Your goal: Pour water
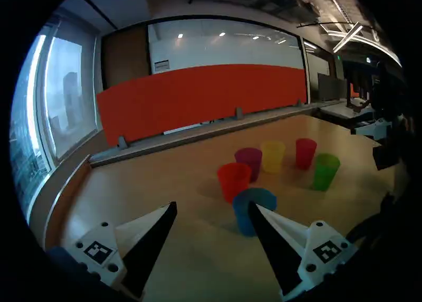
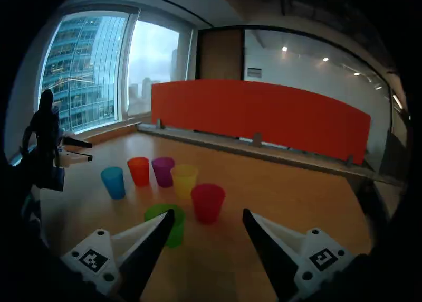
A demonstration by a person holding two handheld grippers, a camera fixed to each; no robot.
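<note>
6 cups (image 2: 207, 201) upright, mouths up, on table (image 2: 300, 196)

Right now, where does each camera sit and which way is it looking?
Left gripper view: rides on the left gripper, facing across the wooden table toward the orange partition wall; its two open fingers show, blue plastic cup nearest.
Right gripper view: rides on the right gripper, facing that partition, windows to its left; its open fingers show, green plastic cup nearest.
Shared: table, partition and the six coloured cups, seen from different ends of the cluster.
</note>
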